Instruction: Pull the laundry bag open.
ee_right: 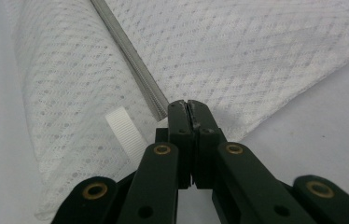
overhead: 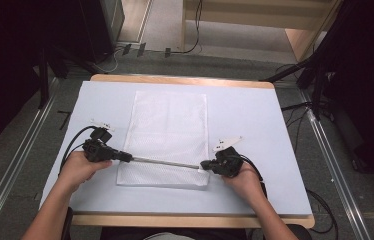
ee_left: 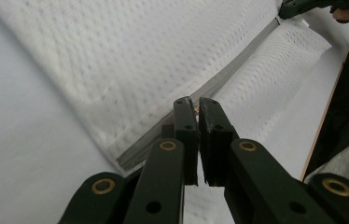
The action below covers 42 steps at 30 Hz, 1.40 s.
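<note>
A white mesh bag (overhead: 170, 125) lies flat on the table, with a grey zipper (overhead: 167, 162) running along its near end. My left gripper (overhead: 125, 156) is at the zipper's left end. In the left gripper view its jaws (ee_left: 195, 105) are shut on a small brass-coloured zipper pull beside the zipper (ee_left: 238, 65). My right gripper (overhead: 204, 165) is at the zipper's right end. Its jaws (ee_right: 187, 107) are shut on the bag (ee_right: 256, 56) where the zipper (ee_right: 130, 56) ends. A white ribbon loop (ee_right: 126, 130) lies just beside them.
A pale sheet (overhead: 255, 115) covers the table, whose wooden edge (overhead: 185, 220) shows at the front. Bare sheet lies left and right of the bag. Cables (overhead: 72, 145) trail from both grippers. Dark stands and floor rails surround the table.
</note>
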{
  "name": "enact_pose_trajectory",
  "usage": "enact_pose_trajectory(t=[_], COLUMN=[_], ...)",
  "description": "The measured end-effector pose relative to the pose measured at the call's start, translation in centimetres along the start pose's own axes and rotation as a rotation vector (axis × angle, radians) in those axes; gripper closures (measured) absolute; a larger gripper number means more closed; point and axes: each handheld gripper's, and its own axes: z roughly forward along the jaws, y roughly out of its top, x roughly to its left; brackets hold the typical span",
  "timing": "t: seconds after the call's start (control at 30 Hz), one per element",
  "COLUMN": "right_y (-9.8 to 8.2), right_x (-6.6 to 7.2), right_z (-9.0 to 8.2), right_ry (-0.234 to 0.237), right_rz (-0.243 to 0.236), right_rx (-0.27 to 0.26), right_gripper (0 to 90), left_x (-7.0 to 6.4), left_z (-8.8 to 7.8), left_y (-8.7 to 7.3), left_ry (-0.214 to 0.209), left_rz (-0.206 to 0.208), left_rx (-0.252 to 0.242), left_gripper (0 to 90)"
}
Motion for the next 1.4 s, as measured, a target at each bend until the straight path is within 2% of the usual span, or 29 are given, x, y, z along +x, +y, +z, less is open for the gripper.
enact_pose_trajectory(t=[0.17, 0.2, 0.4, 0.5, 0.73, 0.83, 0.97, 1.03, 1.13, 1.27, 1.33, 1.4], right_y=[0.0, 0.0, 0.0, 0.0, 0.1, 0.2, 0.4, 0.5, 0.6, 0.6, 0.5, 0.4], right_x=[0.0, 0.0, 0.0, 0.0, -0.1, -0.1, -0.3, -0.5, -0.7, -1.4, -1.7, -2.1], right_z=[0.0, 0.0, 0.0, 0.0, 0.0, 0.0, -0.1, -0.2, -0.6, -1.2, -1.5, -1.7], right_ry=[0.001, 0.0, 0.003, 0.003, 0.006, 0.009, 0.045, 0.057, 0.037, 0.012, 0.006, 0.002], right_rz=[0.0, -0.002, 0.004, 0.003, 0.002, 0.007, 0.025, 0.039, 0.054, 0.084, 0.105, 0.121], right_rx=[0.0, -0.002, -0.002, -0.003, 0.002, 0.008, 0.017, 0.01, -0.001, -0.031, -0.043, -0.047], right_gripper=[90.0, 90.0, 90.0, 90.0, 90.0, 88.0, 78.9, 75.5, 72.0, 63.9, 61.3, 59.1], left_x=[0.7, 0.7, 1.9, 2.4, 2.6, 2.6, 2.6, 2.5, 2.5, 2.6, 2.6, 2.7], left_z=[-0.6, -0.6, -1.3, -1.6, -1.5, -1.5, -1.6, -1.6, -1.7, -2.2, -2.4, -2.5], left_y=[-0.6, -0.6, -1.8, -2.3, -2.5, -2.6, -2.6, -2.6, -2.6, -2.5, -2.5, -2.5], left_ry=[0.005, 0.015, 0.068, 0.04, 0.025, 0.025, 0.03, 0.047, 0.059, 0.074, 0.095, 0.115], left_rz=[-0.023, -0.017, -0.055, -0.077, -0.069, -0.045, -0.013, -0.004, 0.005, 0.011, 0.018, 0.018], left_rx=[-0.004, 0.003, 0.02, 0.008, 0.0, -0.019, -0.052, -0.059, -0.081, -0.14, -0.172, -0.181], left_gripper=[88.1, 88.1, 88.1, 88.1, 87.6, 86.8, 76.2, 72.6, 69.0, 60.7, 55.7, 53.0])
